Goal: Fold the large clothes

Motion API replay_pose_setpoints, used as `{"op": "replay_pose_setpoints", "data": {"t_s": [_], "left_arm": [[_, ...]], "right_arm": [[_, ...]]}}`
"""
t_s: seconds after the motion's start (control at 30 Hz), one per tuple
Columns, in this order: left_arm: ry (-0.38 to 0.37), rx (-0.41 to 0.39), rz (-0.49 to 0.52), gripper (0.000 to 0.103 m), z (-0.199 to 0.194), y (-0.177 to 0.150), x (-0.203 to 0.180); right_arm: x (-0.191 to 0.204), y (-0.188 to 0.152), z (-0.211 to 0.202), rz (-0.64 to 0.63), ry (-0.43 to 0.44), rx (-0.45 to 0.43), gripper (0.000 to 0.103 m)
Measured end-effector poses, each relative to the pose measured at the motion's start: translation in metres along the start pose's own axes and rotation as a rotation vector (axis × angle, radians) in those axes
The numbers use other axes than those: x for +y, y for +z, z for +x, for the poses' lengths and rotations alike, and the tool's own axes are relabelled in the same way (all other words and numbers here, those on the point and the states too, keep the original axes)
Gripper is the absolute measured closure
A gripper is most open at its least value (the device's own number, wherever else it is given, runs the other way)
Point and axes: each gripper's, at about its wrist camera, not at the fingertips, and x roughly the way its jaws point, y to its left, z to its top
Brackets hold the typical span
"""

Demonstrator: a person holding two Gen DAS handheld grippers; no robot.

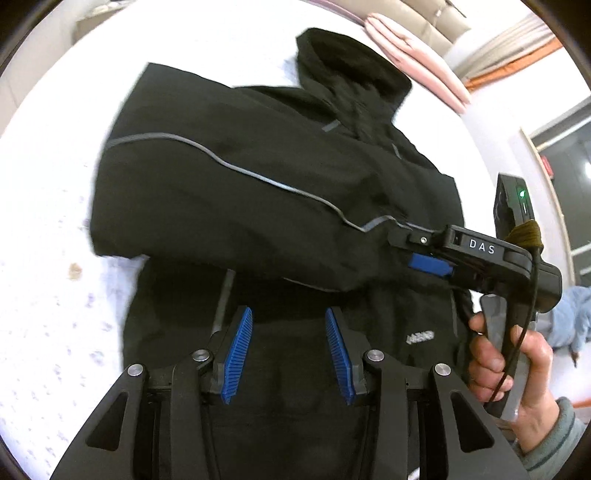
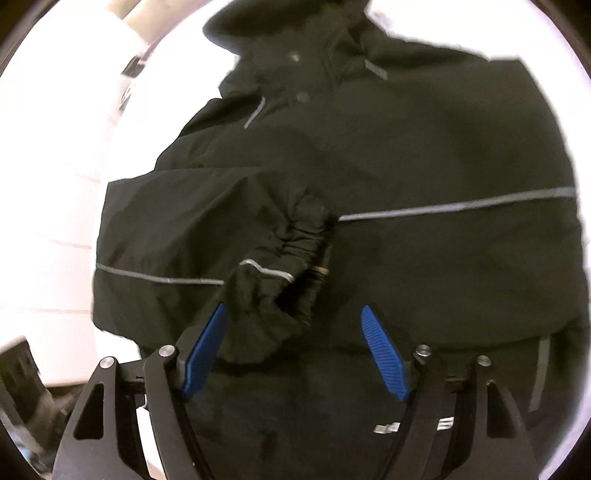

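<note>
A black hooded jacket [image 1: 258, 184] with grey reflective piping lies on a white bed [image 1: 48, 258], hood toward the far end. One sleeve is folded across its chest. My left gripper [image 1: 289, 314] is open and empty, hovering over the jacket's lower front. My right gripper [image 2: 295, 314] is open; the sleeve cuff [image 2: 291, 258] lies just ahead between its fingers, touching the left pad [image 2: 207, 350]. In the left wrist view the right gripper [image 1: 424, 254] sits at the end of that folded sleeve, held by a hand [image 1: 517, 365].
Pink pillows [image 1: 417, 51] lie at the head of the bed. A beige headboard [image 1: 424, 14] stands behind them. A light blue cloth [image 1: 569, 317] lies at the right edge. White bed surface shows left of the jacket.
</note>
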Motion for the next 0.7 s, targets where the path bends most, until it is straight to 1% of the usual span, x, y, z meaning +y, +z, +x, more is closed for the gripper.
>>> {"op": "replay_pose_setpoints", "data": {"t_s": [0.03,0.07,0.1,0.13,0.17,0.23,0.33,0.43,0.47,0.5,0.53,0.6,0.63,0.7], "left_arm": [[0.014,-0.009,-0.005,0.060,-0.002,0.002,0.004],[0.020,-0.017,-0.010,0.060,-0.004,0.003,0.008],[0.022,-0.026,-0.018,0.060,-0.007,0.005,0.012],[0.023,-0.035,-0.023,0.060,-0.010,0.009,0.015],[0.029,-0.044,-0.026,0.060,-0.011,0.012,0.016],[0.048,-0.078,-0.026,0.060,-0.016,0.023,0.017],[0.072,-0.133,-0.005,0.060,-0.030,0.040,0.015],[0.059,-0.173,0.012,0.060,-0.039,0.060,0.012],[0.056,-0.181,0.018,0.060,-0.039,0.066,0.011],[0.057,-0.188,0.026,0.060,-0.038,0.072,0.010],[0.058,-0.187,0.036,0.060,-0.035,0.078,0.008],[0.064,-0.176,0.050,0.060,-0.021,0.088,0.003],[0.063,-0.162,0.059,0.060,-0.010,0.092,0.000],[0.079,-0.108,0.073,0.060,0.019,0.099,-0.003]], "right_arm": [[-0.002,0.002,0.003,0.024,0.047,0.003,0.049],[-0.001,0.002,0.003,0.039,0.085,0.000,0.065],[0.001,0.002,0.001,0.039,0.104,-0.006,0.069],[0.006,0.001,-0.003,0.030,0.130,-0.021,0.071],[0.012,-0.001,-0.008,0.016,0.137,-0.031,0.074],[0.024,-0.003,-0.021,-0.011,0.128,-0.054,0.076],[0.035,-0.003,-0.058,-0.067,0.112,-0.130,0.078],[0.037,0.006,-0.104,-0.116,0.049,-0.228,0.078],[0.033,0.011,-0.123,-0.133,0.013,-0.268,0.078],[0.027,0.010,-0.138,-0.141,-0.009,-0.290,0.078],[0.020,0.015,-0.153,-0.149,-0.055,-0.317,0.078],[0.003,0.021,-0.170,-0.156,-0.141,-0.345,0.078],[-0.010,0.026,-0.175,-0.156,-0.207,-0.354,0.078],[-0.034,0.032,-0.167,-0.146,-0.286,-0.331,0.078]]}}
